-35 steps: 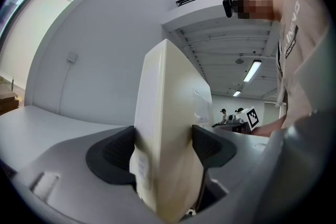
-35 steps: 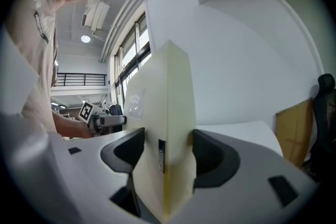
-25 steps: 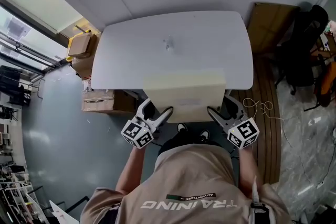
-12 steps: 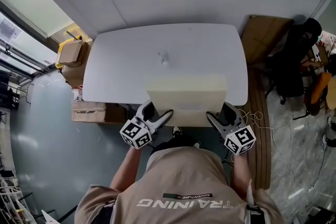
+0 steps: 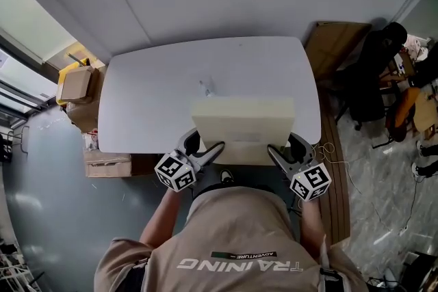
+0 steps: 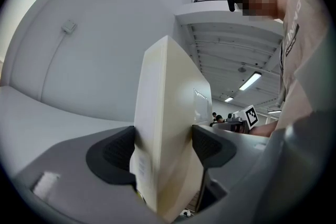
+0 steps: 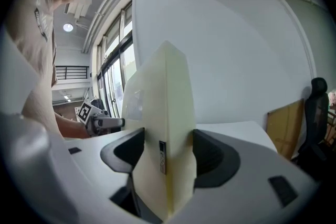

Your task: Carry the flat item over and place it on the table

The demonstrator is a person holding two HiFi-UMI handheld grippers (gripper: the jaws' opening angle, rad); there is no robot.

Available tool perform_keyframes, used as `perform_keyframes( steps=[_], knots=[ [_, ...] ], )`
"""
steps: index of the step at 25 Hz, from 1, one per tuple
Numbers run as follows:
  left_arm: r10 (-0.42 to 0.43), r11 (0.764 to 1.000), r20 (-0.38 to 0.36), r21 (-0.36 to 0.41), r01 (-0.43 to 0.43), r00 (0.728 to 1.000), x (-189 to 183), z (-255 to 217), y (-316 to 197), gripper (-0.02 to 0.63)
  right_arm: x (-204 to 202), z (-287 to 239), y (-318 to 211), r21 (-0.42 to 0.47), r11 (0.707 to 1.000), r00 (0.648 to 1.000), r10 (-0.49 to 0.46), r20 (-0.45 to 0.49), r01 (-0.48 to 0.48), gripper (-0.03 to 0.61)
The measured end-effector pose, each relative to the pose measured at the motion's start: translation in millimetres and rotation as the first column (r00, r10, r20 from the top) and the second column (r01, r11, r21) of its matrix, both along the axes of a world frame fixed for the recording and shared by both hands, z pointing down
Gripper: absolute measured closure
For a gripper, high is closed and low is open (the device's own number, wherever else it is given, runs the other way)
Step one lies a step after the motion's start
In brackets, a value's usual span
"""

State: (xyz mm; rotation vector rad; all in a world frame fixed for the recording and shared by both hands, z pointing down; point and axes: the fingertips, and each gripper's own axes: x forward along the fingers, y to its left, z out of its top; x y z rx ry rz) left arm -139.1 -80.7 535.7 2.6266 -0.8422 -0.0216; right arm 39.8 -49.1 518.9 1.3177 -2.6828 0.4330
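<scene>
A flat cream-coloured box [image 5: 243, 128] is held level between both grippers, its far half over the near edge of the white table [image 5: 150, 92]. My left gripper [image 5: 213, 149] is shut on the box's near left corner, my right gripper [image 5: 275, 151] on its near right corner. In the left gripper view the cream box [image 6: 168, 128] stands edge-on, pinched between the two dark pads [image 6: 113, 152]. The right gripper view shows the same box [image 7: 165, 128] clamped between its pads [image 7: 212, 157], with a small label on the box's edge.
A small object [image 5: 205, 87] stands on the table just beyond the box. Cardboard boxes [image 5: 76, 84] sit on the floor left of the table. A brown board [image 5: 328, 51] leans at the right, beside a dark chair [image 5: 373, 78]. A cable [image 5: 335, 147] lies on the floor.
The person has stepped closer to the table, and the box, still gripped at both near corners, has moved further over the table's near edge.
</scene>
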Motion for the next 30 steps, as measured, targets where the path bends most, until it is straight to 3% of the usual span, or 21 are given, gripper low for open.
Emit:
perform_keyframes(
  steps=[7, 16, 30],
  knots=[
    [0.048, 0.999, -0.013, -0.018, -0.049, 0.999, -4, 9, -30, 0.288, -7, 6, -23, -0.018, 0.999, 0.999, 0.044, -0.025, -0.044, 0.302],
    [0.039, 0.997, -0.014, -0.066, -0.040, 0.999, 14, 28, -57, 0.288, 11, 23, -50, -0.072, 0.996, 0.999, 0.044, -0.022, -0.046, 0.302],
    [-0.018, 0.985, 0.081, -0.169, 0.031, 0.997, 69, 59, -119, 0.288, 69, 66, -127, -0.193, 0.980, 0.999, -0.039, 0.033, 0.045, 0.302]
  ],
)
